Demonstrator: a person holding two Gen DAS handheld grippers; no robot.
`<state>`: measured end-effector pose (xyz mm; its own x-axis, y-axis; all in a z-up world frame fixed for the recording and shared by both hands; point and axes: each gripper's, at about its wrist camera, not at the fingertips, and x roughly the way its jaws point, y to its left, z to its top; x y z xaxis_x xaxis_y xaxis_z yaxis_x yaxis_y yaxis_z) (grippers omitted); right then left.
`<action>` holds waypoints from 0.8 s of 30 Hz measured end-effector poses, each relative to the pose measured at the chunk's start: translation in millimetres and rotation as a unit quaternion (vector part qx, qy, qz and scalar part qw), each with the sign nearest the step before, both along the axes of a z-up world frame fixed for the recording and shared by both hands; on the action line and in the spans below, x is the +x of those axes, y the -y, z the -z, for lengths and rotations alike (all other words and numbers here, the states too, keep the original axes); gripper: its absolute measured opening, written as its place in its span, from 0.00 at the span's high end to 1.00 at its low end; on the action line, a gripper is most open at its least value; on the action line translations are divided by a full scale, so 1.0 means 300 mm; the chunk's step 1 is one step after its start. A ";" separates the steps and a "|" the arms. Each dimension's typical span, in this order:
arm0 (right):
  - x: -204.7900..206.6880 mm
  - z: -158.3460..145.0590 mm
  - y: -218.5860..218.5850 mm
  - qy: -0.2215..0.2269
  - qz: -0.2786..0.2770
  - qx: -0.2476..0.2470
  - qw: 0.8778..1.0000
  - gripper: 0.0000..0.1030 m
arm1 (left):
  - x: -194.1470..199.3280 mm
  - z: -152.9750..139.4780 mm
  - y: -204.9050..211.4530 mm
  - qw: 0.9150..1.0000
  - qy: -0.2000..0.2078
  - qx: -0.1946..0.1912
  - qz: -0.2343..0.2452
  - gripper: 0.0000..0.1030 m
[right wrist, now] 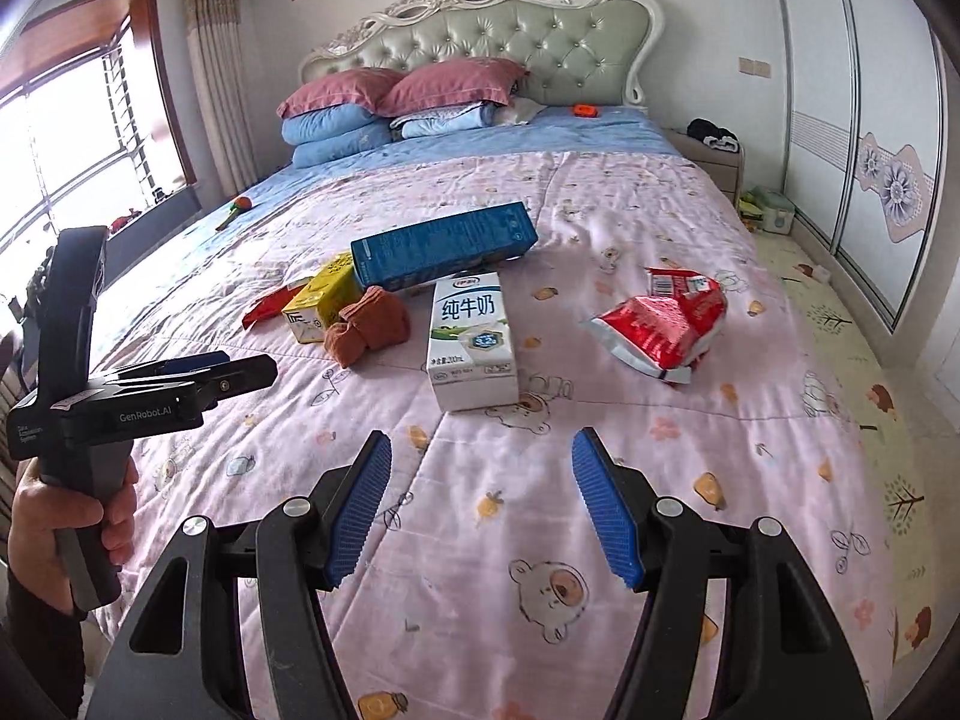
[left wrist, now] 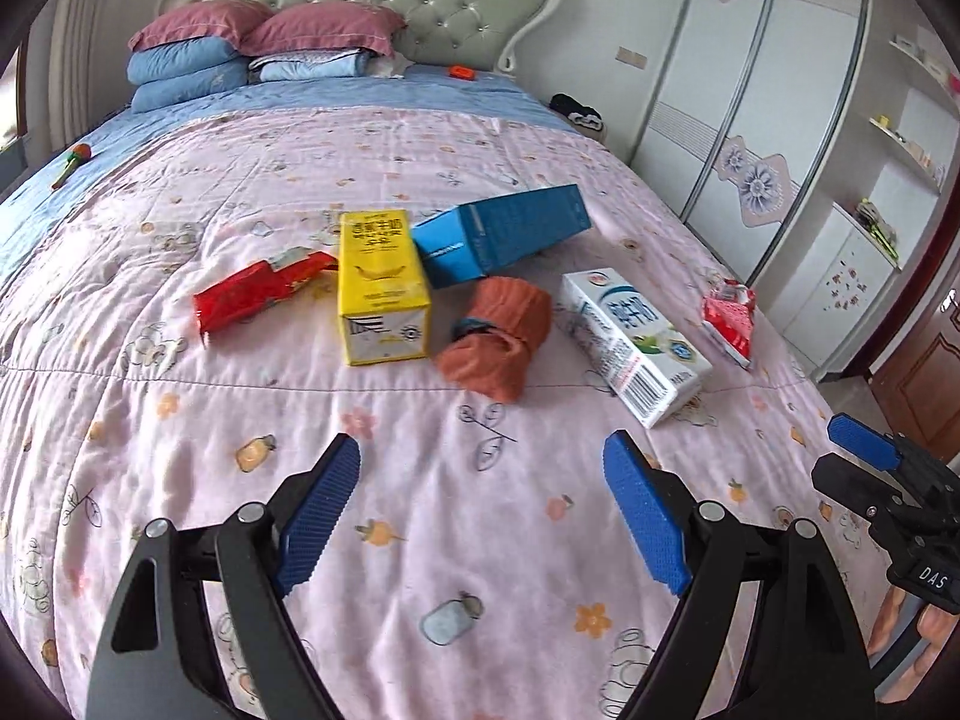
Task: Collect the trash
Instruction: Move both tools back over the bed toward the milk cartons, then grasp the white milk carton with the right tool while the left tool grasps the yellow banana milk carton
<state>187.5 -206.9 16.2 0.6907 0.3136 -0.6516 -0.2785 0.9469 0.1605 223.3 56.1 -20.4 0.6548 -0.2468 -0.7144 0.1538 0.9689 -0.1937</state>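
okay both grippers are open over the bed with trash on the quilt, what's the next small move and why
Probably ease the right gripper forward to the white milk carton. Its jaws are open and empty, and that carton lies nearest, almost straight ahead, clear of the yellow carton and the blue box.

The left claw (left wrist: 482, 507) hangs low with its two blue ribbed fingers (left wrist: 321, 516) spread wide apart, gripping nothing. The right claw (right wrist: 480, 504) is posed the same way, its blue pads (right wrist: 606, 510) splayed and the gap between them bare. Both point forward, roughly level with one another (each shows at the edge of the other's view). The person's left hand (right wrist: 60, 516) wraps around the dark handle of its tool, knuckles curled tight. Of the right hand, only some fingers (left wrist: 918, 621) show under its tool's body.
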 end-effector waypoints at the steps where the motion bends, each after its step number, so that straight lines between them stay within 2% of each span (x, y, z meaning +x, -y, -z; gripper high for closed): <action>1: 0.023 0.004 -0.019 -0.002 -0.003 -0.003 1.000 0.40 | 0.014 0.006 -0.023 1.000 -0.002 -0.003 -0.006 0.19; 8: 0.204 0.046 -0.116 -0.024 -0.016 -0.033 0.999 0.40 | 0.128 0.064 -0.072 1.000 -0.017 -0.004 -0.021 0.19; 14: 0.333 0.092 -0.138 -0.045 -0.009 -0.053 0.998 0.40 | 0.225 0.088 -0.076 0.999 -0.023 -0.011 -0.034 0.19; 17: 0.371 0.126 -0.146 -0.056 -0.010 -0.054 0.997 0.40 | 0.265 0.093 -0.085 0.999 -0.024 -0.014 -0.045 0.19; 19: 0.390 0.154 -0.154 -0.065 -0.012 -0.054 0.996 0.49 | 0.287 0.093 -0.092 0.998 -0.023 -0.016 -0.053 0.19; 20: 0.394 0.169 -0.159 -0.071 -0.011 -0.055 0.996 0.49 | 0.297 0.094 -0.095 0.998 -0.022 -0.015 -0.057 0.19; 24: 0.371 0.165 -0.178 -0.051 -0.009 -0.074 0.996 0.50 | 0.342 0.109 -0.093 0.997 -0.031 -0.008 -0.068 0.20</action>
<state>298.7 -153.4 -33.4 0.6147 0.2197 -0.7576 -0.2845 0.9575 0.0468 326.0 83.9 -52.9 0.6373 -0.1711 -0.7514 0.0086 0.9766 -0.2150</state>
